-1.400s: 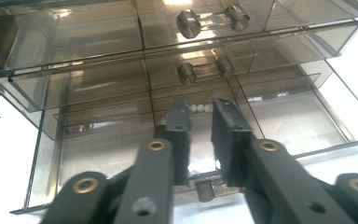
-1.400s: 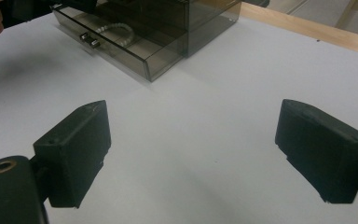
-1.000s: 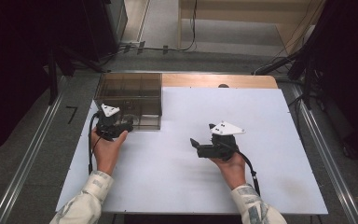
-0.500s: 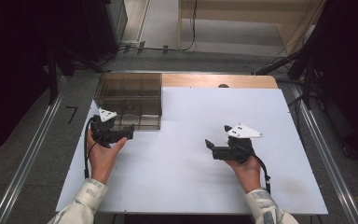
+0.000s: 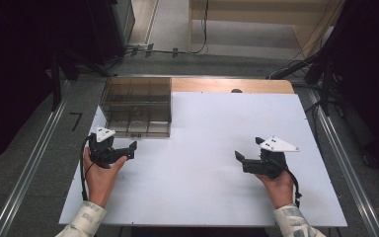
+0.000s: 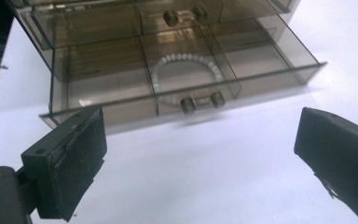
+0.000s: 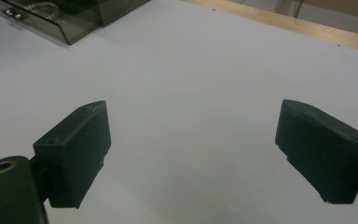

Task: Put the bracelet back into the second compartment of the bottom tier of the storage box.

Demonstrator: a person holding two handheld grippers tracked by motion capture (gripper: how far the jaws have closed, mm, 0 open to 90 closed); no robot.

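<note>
The left gripper (image 5: 128, 149) is held low over the white surface (image 5: 212, 148) with its jaws spread wide and nothing between them; they have just been opening. Directly ahead of it, just beyond the jaw tips in the left gripper view, the lower drawer (image 6: 186, 100) of a smoked clear-plastic drawer organiser (image 5: 137, 105) stands pulled out toward the person, its front wall with two small round knobs (image 6: 200, 102) facing the gripper. In the drawer's middle compartment a bracelet of pale beads (image 6: 186, 72) lies flat as a ring, touching no wall that can be made out. The drawer's long axis runs across the gripper's line of approach, while its travel runs straight along that line, so a push on the front wall, or a reach over it to the bracelet, would go forward from the left gripper. The right gripper (image 5: 241, 160) is held well apart from the organiser, over bare surface toward the person's right, its jaws likewise spread and empty; in the right gripper view the organiser (image 7: 60, 18) sits far off at the upper left corner. The left hand (image 5: 98, 170) is judged much the nearer to the drawer, and the coming move most likely falls to it.
</note>
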